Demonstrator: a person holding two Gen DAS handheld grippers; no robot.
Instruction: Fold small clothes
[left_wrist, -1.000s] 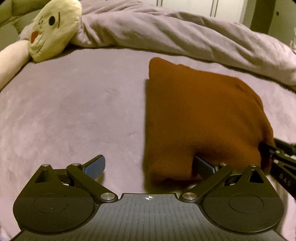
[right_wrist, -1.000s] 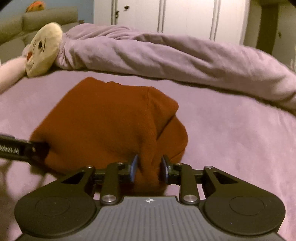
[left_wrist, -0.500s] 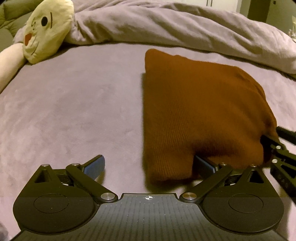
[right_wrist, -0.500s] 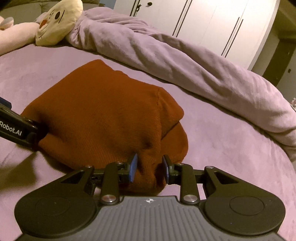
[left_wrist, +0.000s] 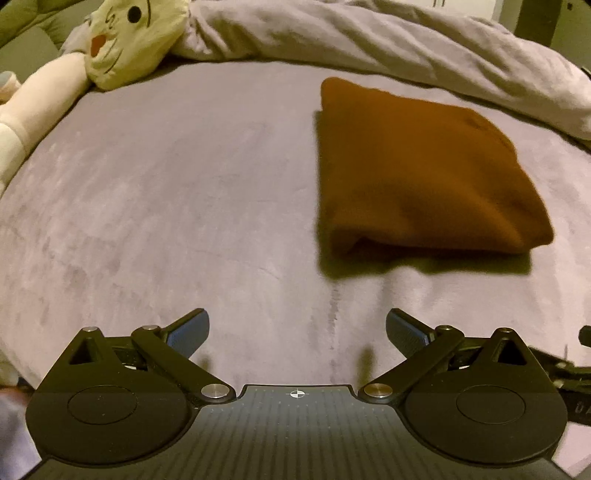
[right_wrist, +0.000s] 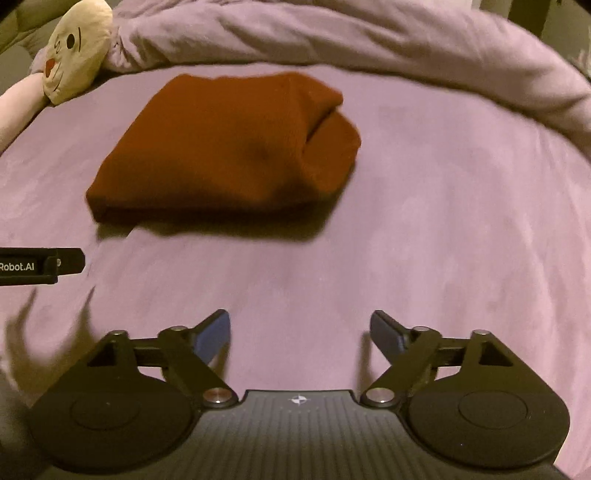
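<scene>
A rust-brown knitted garment (left_wrist: 417, 177) lies folded into a compact rectangle on the purple bed cover (left_wrist: 184, 192). It also shows in the right wrist view (right_wrist: 229, 151), its folded sleeve end at the right. My left gripper (left_wrist: 297, 328) is open and empty, held back from the garment's near edge. My right gripper (right_wrist: 300, 328) is open and empty, also clear of the garment. The left gripper's finger (right_wrist: 40, 266) shows at the left edge of the right wrist view.
A cream plush toy (left_wrist: 129, 40) lies at the far left of the bed. A rumpled lilac duvet (left_wrist: 369, 40) runs along the back. The plush toy (right_wrist: 74, 51) and duvet (right_wrist: 369, 44) also show in the right wrist view.
The right gripper let go of the garment's near edge and opened. Both grippers pulled back toward me. The left gripper's finger came out from under the garment, which now lies flat.
</scene>
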